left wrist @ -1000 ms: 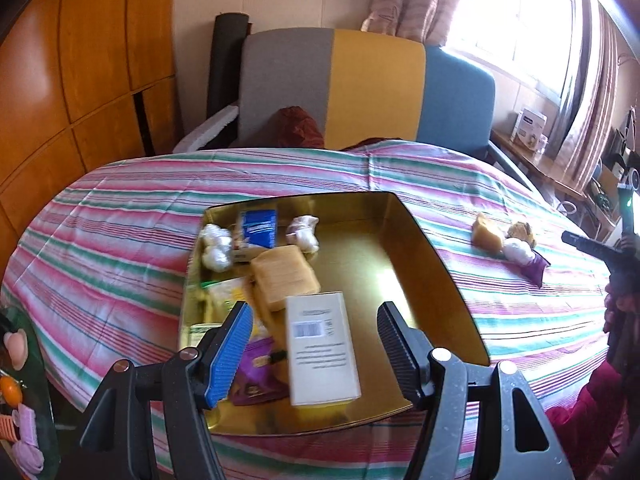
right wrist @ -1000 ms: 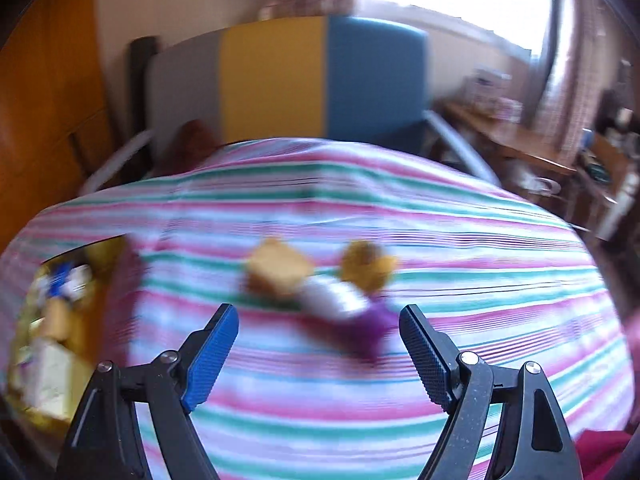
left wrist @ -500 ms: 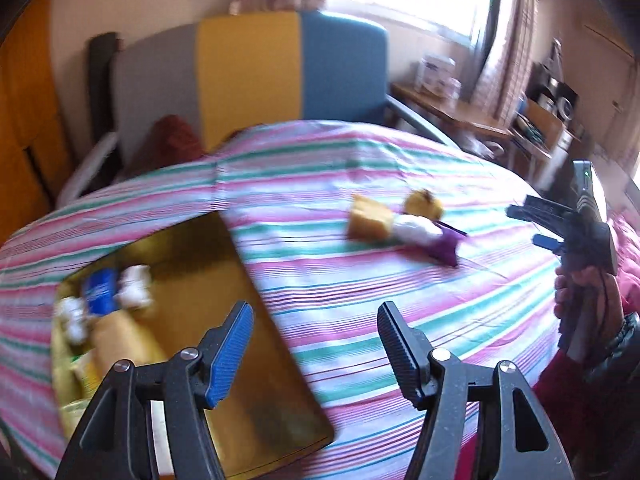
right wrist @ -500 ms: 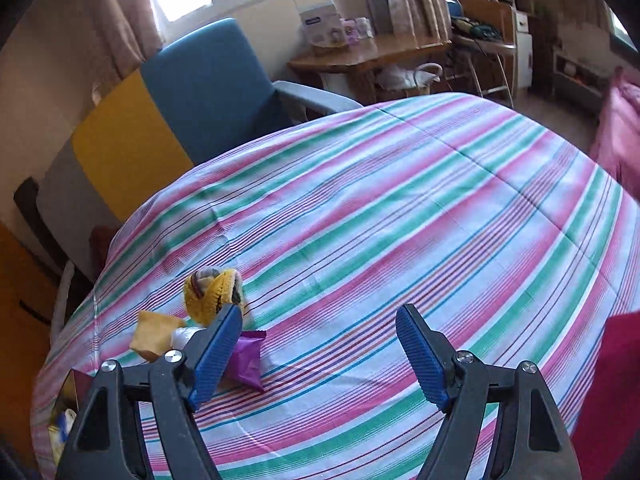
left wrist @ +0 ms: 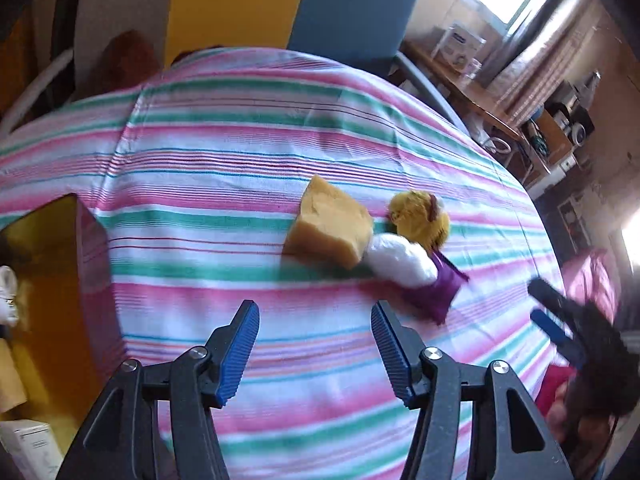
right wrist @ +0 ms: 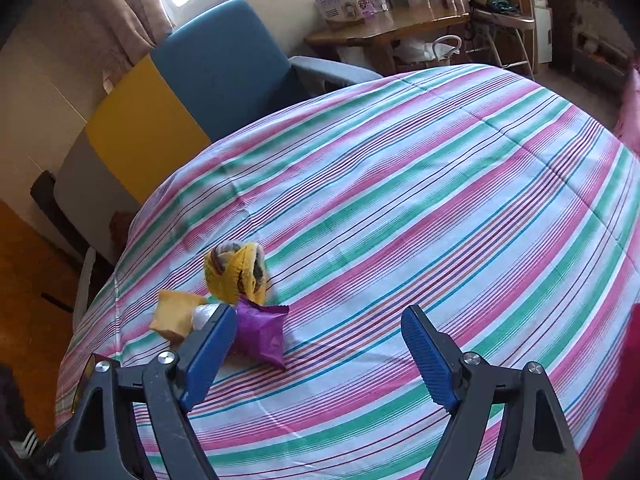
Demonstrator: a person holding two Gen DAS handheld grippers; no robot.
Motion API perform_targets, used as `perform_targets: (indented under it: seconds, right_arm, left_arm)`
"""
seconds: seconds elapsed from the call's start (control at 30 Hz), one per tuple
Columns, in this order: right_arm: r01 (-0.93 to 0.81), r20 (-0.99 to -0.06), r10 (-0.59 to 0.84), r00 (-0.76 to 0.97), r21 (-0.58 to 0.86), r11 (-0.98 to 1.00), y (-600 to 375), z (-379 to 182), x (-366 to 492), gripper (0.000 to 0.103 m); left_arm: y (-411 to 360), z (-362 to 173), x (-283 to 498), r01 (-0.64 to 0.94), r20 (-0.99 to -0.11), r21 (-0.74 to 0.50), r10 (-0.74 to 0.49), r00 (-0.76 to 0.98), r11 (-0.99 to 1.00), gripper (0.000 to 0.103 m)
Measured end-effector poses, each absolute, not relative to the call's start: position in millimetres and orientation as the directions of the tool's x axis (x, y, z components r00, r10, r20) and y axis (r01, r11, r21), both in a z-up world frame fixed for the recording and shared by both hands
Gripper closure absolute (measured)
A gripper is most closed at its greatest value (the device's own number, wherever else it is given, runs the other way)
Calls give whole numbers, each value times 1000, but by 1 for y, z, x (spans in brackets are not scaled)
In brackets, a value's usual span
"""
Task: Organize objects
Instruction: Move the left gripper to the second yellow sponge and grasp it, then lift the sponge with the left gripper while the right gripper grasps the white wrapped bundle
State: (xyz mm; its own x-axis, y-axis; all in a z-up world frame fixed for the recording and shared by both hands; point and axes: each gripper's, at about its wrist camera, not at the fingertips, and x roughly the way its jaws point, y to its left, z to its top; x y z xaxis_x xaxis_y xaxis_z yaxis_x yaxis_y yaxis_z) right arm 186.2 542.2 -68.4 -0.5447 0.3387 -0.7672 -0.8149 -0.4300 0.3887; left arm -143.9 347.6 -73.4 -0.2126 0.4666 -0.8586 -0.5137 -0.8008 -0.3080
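Note:
A small pile lies on the striped tablecloth: a tan sponge block (left wrist: 330, 226), a white wad (left wrist: 400, 260), a purple packet (left wrist: 438, 290) and a yellow knitted item (left wrist: 420, 216). My left gripper (left wrist: 315, 312) hovers just short of the sponge. Its jaws are closing with nothing between them. My right gripper (right wrist: 319, 314) is open and its jaws are still opening over bare cloth. The purple packet (right wrist: 260, 330), knitted item (right wrist: 236, 276) and sponge (right wrist: 176, 312) sit beside its left finger. A gold tray (left wrist: 52, 300) shows at the far left.
The tray holds a white box (left wrist: 28, 448) and other items at its near end. A grey, yellow and blue armchair (left wrist: 240, 0) stands behind the table. A wooden side table (right wrist: 384, 24) with boxes stands by the window. The right gripper (left wrist: 560, 332) appears blurred at the right edge.
The left gripper swung right, away from the gold tray and toward the pile, and its jaws narrowed. The right gripper rolled, so the pile now sits by its left finger.

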Motion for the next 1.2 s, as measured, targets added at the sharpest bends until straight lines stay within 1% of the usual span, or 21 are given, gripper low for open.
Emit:
perform_targets:
  seconds: [0.03, 0.13, 0.2, 0.27, 0.33, 0.4, 0.43, 0.47, 0.57, 0.7, 0.83, 1.0, 1.1, 1.17, 1.2]
  right_arm:
    - [-811, -767, 332, -549, 393, -434, 542, -69, 186, 18]
    - [-799, -767, 312, -561, 403, -445, 541, -69, 183, 17]
    - [-791, -767, 299, -568, 409, -455, 540, -69, 181, 17]
    - [-786, -768, 289, -571, 411, -461, 539, -69, 180, 17]
    - [-782, -768, 281, -575, 415, -466, 539, -70, 179, 17]
    - [-783, -774, 275, -570, 410, -469, 540, -71, 178, 17]
    - [-784, -776, 275, -567, 406, -469, 540, -71, 177, 17]
    - [-786, -777, 277, -565, 404, -469, 540, -71, 177, 17]
    - [-789, -776, 285, -562, 400, -466, 541, -71, 179, 17]
    - [-792, -778, 293, -556, 389, -469, 540, -70, 178, 17]
    - [-803, -781, 302, -547, 386, -455, 543, -71, 179, 17]
    - [-799, -788, 288, -544, 381, -466, 543, -73, 174, 18]
    - [-764, -788, 252, -561, 377, -523, 534, -72, 164, 21]
    - [-735, -789, 245, -564, 343, -585, 523, -69, 153, 27]
    - [-714, -789, 242, -565, 320, -622, 517, -66, 146, 28]
  left_arm:
    - [354, -76, -151, -507, -856, -317, 472, -210, -802, 43]
    - [371, -83, -169, -483, -854, -311, 464, -237, -818, 38]
    - [376, -87, -181, -444, -844, -332, 472, -254, -832, 37]
    - [386, -93, -193, -431, -839, -340, 476, -262, -836, 32]
    - [396, -105, -204, -414, -844, -350, 475, -248, -840, 32]
    - [408, -122, -211, -398, -863, -375, 472, -180, -837, 38]
    - [415, -128, -210, -413, -876, -355, 452, -165, -839, 41]
    - [418, -125, -206, -445, -870, -332, 453, -196, -831, 49]
    - [417, -120, -196, -495, -863, -324, 466, -194, -807, 54]
    - [393, -111, -183, -489, -860, -336, 474, -188, -805, 54]
    - [368, -93, -149, -546, -854, -297, 473, -214, -783, 54]
    - [344, -75, -108, -608, -837, -295, 506, -208, -737, 54]
    - [329, -61, -86, -643, -819, -290, 531, -215, -709, 54]
    - [316, -51, -72, -663, -807, -284, 546, -226, -693, 54]
    - [308, -47, -66, -670, -802, -281, 551, -229, -687, 54]
